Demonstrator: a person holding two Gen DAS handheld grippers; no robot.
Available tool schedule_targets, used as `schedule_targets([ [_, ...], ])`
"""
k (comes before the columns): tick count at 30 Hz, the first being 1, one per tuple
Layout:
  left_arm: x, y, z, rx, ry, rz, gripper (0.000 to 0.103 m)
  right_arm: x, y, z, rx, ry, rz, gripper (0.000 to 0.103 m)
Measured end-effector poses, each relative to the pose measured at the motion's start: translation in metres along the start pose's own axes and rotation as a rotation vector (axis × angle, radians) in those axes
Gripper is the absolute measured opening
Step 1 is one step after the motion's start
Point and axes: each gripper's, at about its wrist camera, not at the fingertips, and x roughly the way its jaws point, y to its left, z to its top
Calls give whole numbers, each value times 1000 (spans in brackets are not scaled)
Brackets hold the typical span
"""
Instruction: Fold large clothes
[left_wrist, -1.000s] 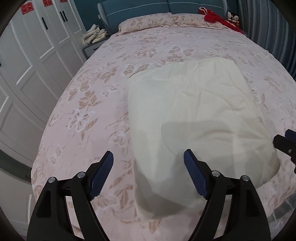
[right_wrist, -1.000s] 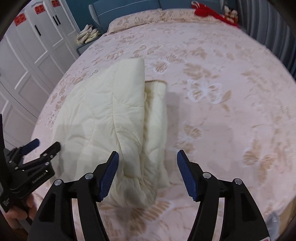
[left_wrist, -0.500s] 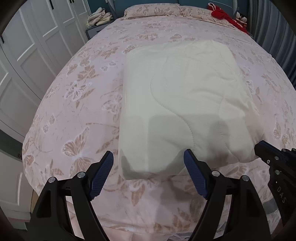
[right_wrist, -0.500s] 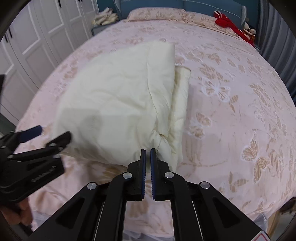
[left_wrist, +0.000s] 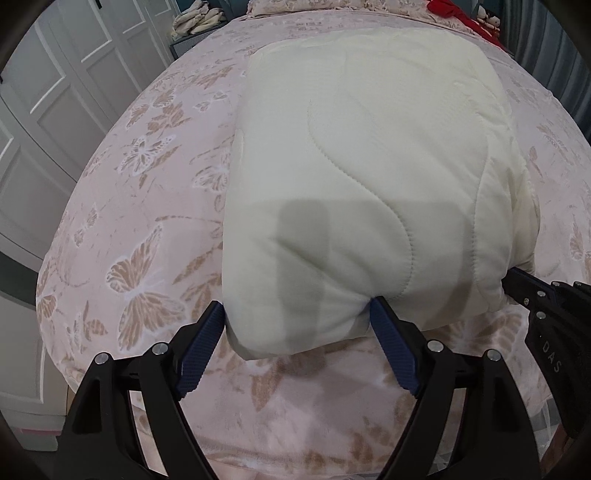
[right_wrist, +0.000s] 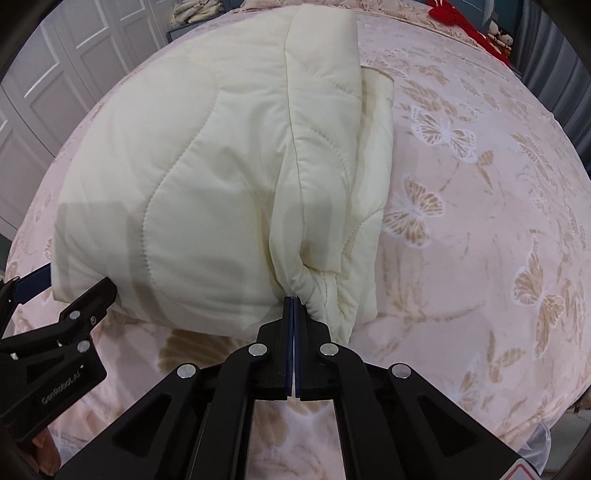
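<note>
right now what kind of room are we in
Most likely a home bedroom. A cream quilted piece lies on a large bed under a pink butterfly-print bedspread. White panelled wardrobe doors stand along the left side, and a pile of folded linens sits near the head of the bed.

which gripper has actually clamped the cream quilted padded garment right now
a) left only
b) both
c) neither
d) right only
d: the right gripper has its blue-padded fingers pressed together on a bunched near edge of the cream quilted padded garment, while the left gripper stands wide open, its fingers straddling the garment's near corner on the pink butterfly-print bedspread.
</note>
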Motion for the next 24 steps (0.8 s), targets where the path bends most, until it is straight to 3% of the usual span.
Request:
schedule_targets([
  [15, 23, -1, 8, -12, 23, -1, 86, 28, -3, 14, 20, 30, 11, 0],
  [24, -3, 0, 0, -22, 1, 9, 82, -20, -1, -6, 34, -20, 17, 1],
])
